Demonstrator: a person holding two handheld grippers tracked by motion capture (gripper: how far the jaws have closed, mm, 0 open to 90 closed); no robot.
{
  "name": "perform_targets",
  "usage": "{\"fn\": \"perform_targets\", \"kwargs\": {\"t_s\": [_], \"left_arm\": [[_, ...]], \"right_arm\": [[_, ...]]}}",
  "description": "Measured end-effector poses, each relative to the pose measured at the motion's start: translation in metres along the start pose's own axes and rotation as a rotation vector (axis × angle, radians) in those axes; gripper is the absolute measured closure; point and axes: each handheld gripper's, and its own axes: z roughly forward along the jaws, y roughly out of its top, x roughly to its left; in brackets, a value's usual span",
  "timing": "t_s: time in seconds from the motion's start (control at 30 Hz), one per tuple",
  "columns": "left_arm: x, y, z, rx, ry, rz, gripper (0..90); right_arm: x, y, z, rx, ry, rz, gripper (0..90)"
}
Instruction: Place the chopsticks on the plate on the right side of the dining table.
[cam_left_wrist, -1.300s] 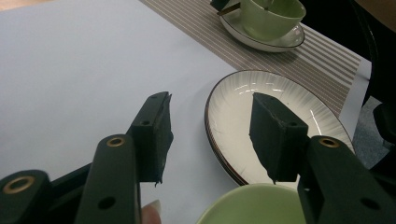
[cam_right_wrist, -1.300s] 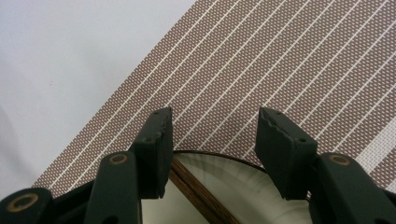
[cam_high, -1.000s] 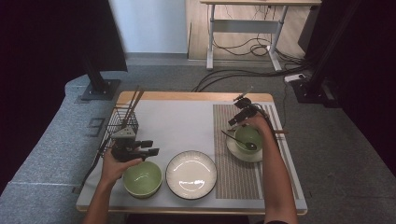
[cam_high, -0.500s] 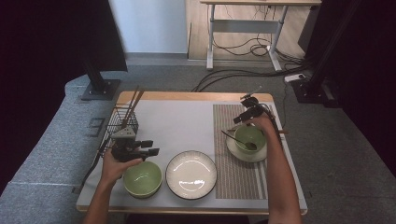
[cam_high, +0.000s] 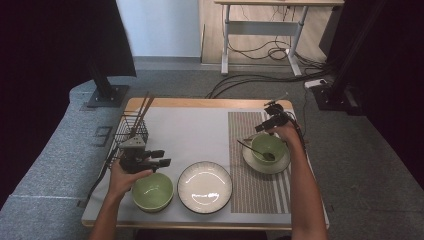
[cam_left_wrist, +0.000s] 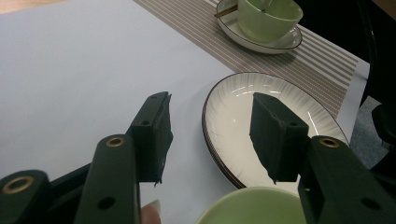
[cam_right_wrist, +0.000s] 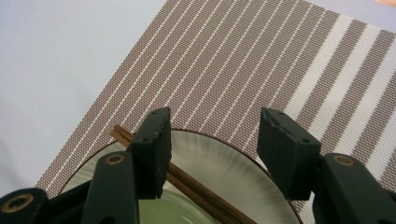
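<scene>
Right gripper (cam_high: 261, 126) lifted off green bowl (cam_high: 268, 148) — jaws apart, empty; dark spoon (cam_high: 256, 149) inside.

We look down from overhead; gripper cameras sit close, both sharing the striped mat (cam_high: 255, 165) with it.

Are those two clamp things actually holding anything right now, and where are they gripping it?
Nothing is held. The left hand-held gripper is open above the white plate, and the right hand-held gripper is open above the saucer.
</scene>
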Motion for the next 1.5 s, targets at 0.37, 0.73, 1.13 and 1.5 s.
{"fn": "perform_targets", "kwargs": {"t_s": [0.37,0.73,1.13,1.5], "left_arm": [[-0.002,0.001,-0.001,-0.002,-0.001,0.003,48.3],[-0.003,0.001,-0.001,-0.004,0.000,0.004,48.4],[-0.003,0.001,0.000,-0.004,0.000,0.003,48.3],[-0.003,0.001,0.000,-0.002,0.000,0.003,48.3]], "right_arm": [[-0.011,-0.015,-0.013,-0.016,-0.021,0.035,44.8],[-0.020,-0.026,-0.024,-0.043,-0.040,0.067,44.8],[-0.029,-0.036,-0.032,-0.040,-0.054,0.090,44.1],[-0.035,-0.040,-0.038,-0.043,-0.069,0.099,44.0]]}}
